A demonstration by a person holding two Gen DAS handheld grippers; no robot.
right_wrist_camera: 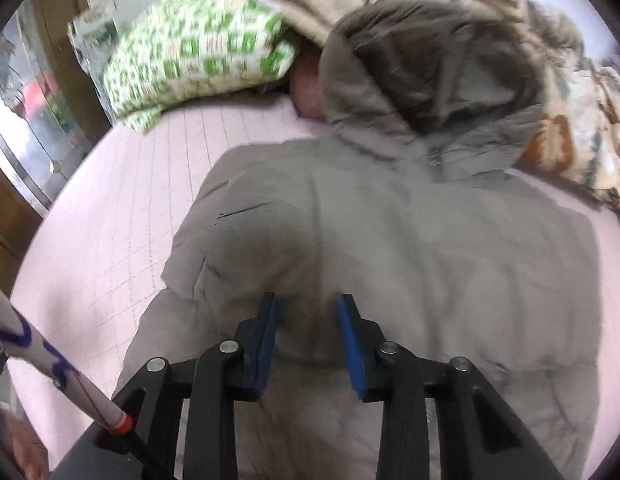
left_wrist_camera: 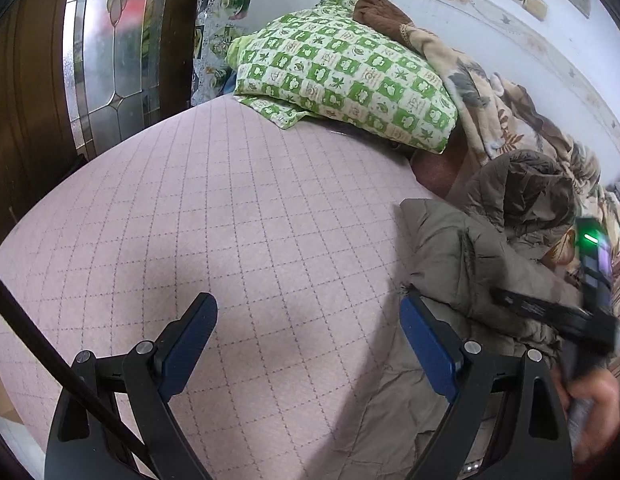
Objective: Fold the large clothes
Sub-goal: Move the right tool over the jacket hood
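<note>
**Coat flat on the bed, both tongs free**

From my left wrist view I see the pink quilted bedcover [left_wrist_camera: 214, 208] spread wide and bare ahead of the left tongs [left_wrist_camera: 308, 312]; its far edge curves down beside a dark wooden door with patterned glass [left_wrist_camera: 110, 52], and the near left corner drops away; that is where I have the most room. The left tongs stand wide apart and hold nothing; the left finger hangs over bare cover, while the right finger [left_wrist_camera: 428, 344] sits at the coat's left edge, though I cannot tell whether it touches the cloth.

The grey-brown padded coat [left_wrist_camera: 470, 264] lies to the right of those tongs, its hood [left_wrist_camera: 526, 188] bunched toward the head of the bed; a green checked pillow [left_wrist_camera: 350, 72] and a leaf-patterned blanket [left_wrist_camera: 490, 96] crowd the far side against the pale wall [left_wrist_camera: 450, 12]. The other tool shows blurred at the right border.

In my right wrist view the coat [right_wrist_camera: 410, 240] fills the middle, lying flat with the hood [right_wrist_camera: 430, 68] farthest away; the right tongs [right_wrist_camera: 308, 304] hover over its lower part, narrowly parted with nothing between them; bare cover [right_wrist_camera: 122, 208] runs along the coat's left side, and the pillow [right_wrist_camera: 190, 52] sits beyond it.
</note>
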